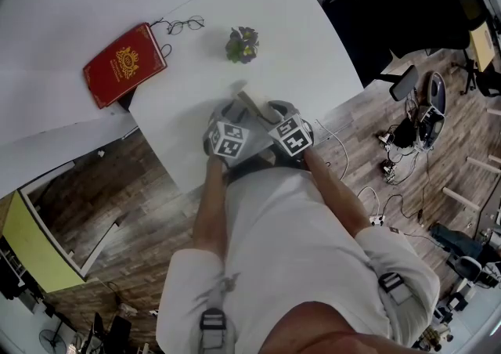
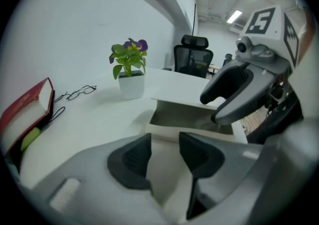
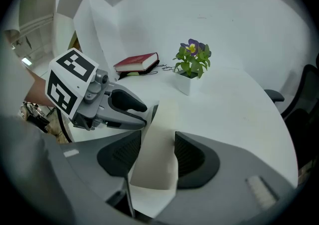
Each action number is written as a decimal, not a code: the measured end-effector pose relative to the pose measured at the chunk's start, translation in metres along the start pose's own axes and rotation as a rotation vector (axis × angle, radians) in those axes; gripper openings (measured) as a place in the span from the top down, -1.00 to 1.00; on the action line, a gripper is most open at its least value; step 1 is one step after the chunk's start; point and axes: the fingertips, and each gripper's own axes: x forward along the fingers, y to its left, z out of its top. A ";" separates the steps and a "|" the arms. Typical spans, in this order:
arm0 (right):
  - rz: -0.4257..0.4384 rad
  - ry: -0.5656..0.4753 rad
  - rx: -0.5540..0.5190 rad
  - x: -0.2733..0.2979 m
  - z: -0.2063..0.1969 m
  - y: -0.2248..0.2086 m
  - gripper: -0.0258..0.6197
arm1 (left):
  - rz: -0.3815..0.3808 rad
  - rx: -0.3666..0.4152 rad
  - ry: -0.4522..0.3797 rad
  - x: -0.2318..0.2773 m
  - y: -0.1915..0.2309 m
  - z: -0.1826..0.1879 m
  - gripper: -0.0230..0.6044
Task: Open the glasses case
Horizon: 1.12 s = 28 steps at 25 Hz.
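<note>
A cream glasses case [image 2: 185, 119] lies near the front edge of the white table [image 1: 297, 39]. Its lid [image 1: 251, 101] is lifted, and the tray inside shows in the left gripper view. My left gripper [image 2: 164, 157] has the near end of the case body filling the gap between its dark pads. My right gripper [image 3: 157, 157] has the raised lid [image 3: 158, 144] between its pads, and the lid touches both. In the head view the two grippers, left [image 1: 228, 117] and right [image 1: 272, 113], stand side by side over the case, their marker cubes hiding most of it.
A red book [image 1: 124, 64] lies at the table's far left, with a pair of glasses [image 1: 182, 26] beside it. A small potted plant [image 1: 243, 45] stands beyond the case. A black office chair [image 1: 407, 0] and cables on the wooden floor are to the right.
</note>
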 end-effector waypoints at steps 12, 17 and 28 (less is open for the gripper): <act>0.008 -0.016 -0.011 -0.005 0.001 -0.005 0.38 | 0.002 -0.003 -0.005 0.000 0.000 0.002 0.37; 0.011 -0.024 -0.012 -0.008 0.002 -0.005 0.44 | 0.004 -0.010 0.000 0.000 -0.001 0.001 0.37; 0.001 -0.045 -0.002 -0.012 0.005 -0.011 0.57 | 0.009 -0.021 0.019 0.000 -0.002 -0.004 0.37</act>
